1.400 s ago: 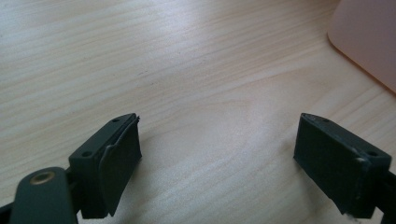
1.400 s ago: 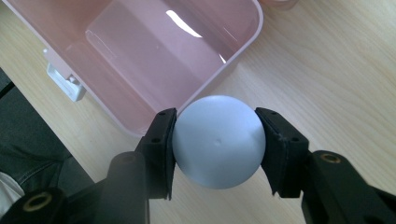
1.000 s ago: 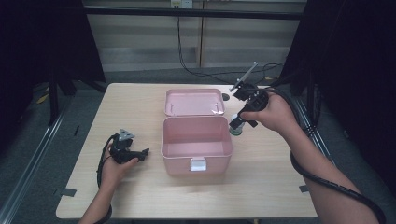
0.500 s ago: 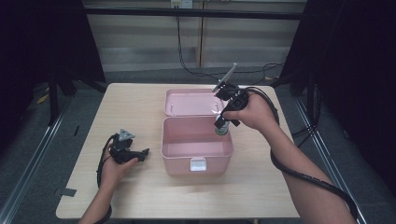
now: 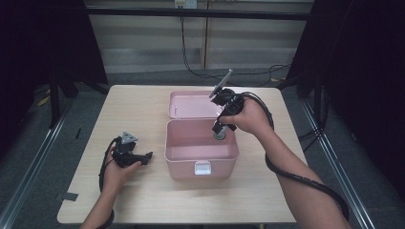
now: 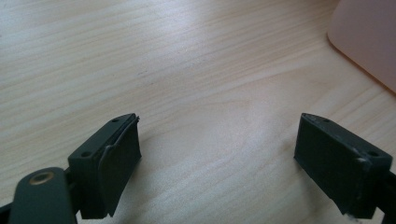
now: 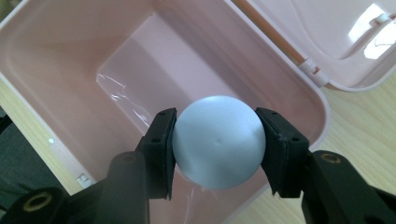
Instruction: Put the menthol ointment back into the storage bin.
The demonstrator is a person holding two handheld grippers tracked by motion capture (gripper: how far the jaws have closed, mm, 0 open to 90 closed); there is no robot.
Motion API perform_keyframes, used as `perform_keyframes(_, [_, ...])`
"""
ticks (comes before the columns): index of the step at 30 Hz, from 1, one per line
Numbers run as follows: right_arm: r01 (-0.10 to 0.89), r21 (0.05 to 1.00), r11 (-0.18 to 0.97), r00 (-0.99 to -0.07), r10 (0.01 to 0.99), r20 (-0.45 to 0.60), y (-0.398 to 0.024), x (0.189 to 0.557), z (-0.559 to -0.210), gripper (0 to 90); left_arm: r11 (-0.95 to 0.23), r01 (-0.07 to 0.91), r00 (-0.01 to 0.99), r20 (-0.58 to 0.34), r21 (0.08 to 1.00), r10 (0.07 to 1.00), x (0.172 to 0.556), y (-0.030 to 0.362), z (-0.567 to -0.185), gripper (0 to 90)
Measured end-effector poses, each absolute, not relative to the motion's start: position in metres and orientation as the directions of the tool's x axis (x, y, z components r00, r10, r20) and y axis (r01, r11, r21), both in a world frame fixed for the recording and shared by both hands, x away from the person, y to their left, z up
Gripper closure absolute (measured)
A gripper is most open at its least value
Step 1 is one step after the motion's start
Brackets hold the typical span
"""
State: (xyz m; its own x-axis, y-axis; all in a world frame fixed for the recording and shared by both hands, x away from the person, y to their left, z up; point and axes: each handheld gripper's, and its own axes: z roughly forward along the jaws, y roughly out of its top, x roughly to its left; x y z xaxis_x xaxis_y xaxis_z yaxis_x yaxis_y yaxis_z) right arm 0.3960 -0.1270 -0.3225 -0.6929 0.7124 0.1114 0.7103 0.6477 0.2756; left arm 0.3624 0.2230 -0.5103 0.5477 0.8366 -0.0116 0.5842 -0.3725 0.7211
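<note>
An open pink box (image 5: 200,160) stands mid-table, its lid (image 5: 191,105) folded back flat behind it. My right gripper (image 5: 220,133) points down over the box's right rear corner, shut on a pale blue-grey ball (image 5: 220,135). In the right gripper view the ball (image 7: 218,141) sits squeezed between both pads above the bare box interior (image 7: 135,70). My left gripper (image 5: 145,156) lies low on the table left of the box, held by a hand. Its jaws stand wide open in the left gripper view (image 6: 217,163), with only bare wood between them.
The wooden table (image 5: 143,114) has free room on its left and front. A corner of the pink box (image 6: 369,42) lies to the upper right of the left gripper. Black cables trail from both grippers. Dark floor and rails surround the table.
My right gripper has carried the ball leftward and down, from beside the box's right rear corner to over its inside. The left gripper has stayed put.
</note>
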Motion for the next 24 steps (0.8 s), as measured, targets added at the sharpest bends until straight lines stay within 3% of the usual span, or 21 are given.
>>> perform_keyframes(24, [0.743, 0.255, 0.618, -0.657, 0.747, 0.104, -0.121, 0.405, -0.354, 50.4, -0.372, 0.584, 0.547, -0.012, 0.721, 0.837, 0.362, 0.223, -0.51, 13.7])
